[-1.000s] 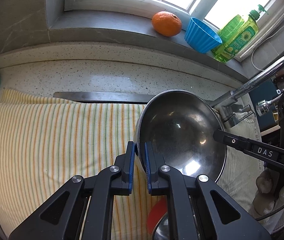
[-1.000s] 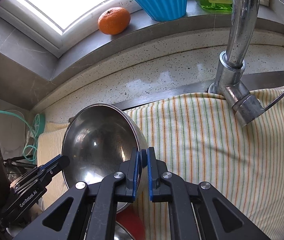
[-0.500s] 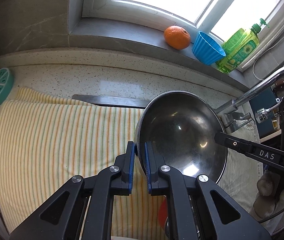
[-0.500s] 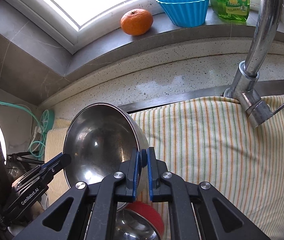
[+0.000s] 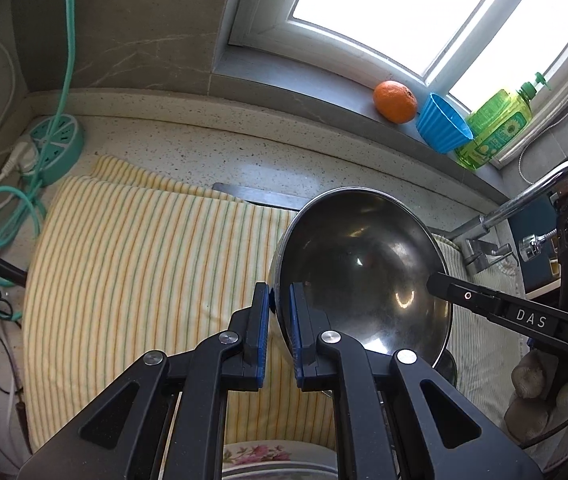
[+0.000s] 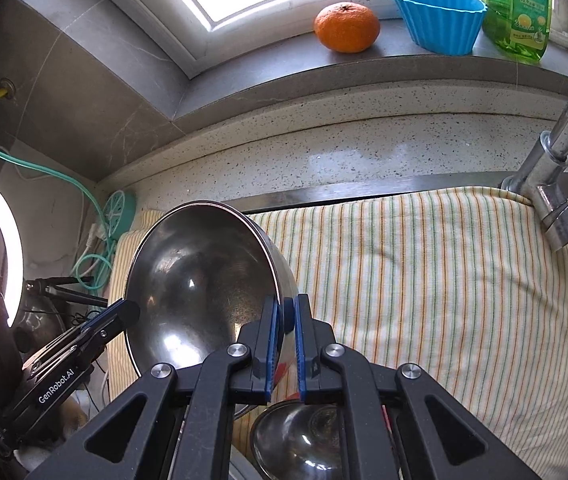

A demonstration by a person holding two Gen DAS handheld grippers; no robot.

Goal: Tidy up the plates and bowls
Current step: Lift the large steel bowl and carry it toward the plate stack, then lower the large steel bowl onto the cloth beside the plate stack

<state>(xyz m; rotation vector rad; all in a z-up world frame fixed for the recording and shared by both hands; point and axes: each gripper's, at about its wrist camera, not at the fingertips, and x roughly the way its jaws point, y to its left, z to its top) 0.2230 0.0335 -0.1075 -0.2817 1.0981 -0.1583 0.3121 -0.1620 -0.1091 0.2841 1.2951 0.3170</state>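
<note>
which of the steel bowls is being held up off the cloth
The large steel bowl, tilted on edge and clamped at opposite rims by both grippers; the smaller steel bowl sits below it.

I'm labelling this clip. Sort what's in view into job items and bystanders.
Job:
steel bowl, gripped at opposite rims by left hand-held gripper and right hand-held gripper
second steel bowl
floral plate

Bystanders:
orange
blue cup
soap bottle
tap
striped cloth
</note>
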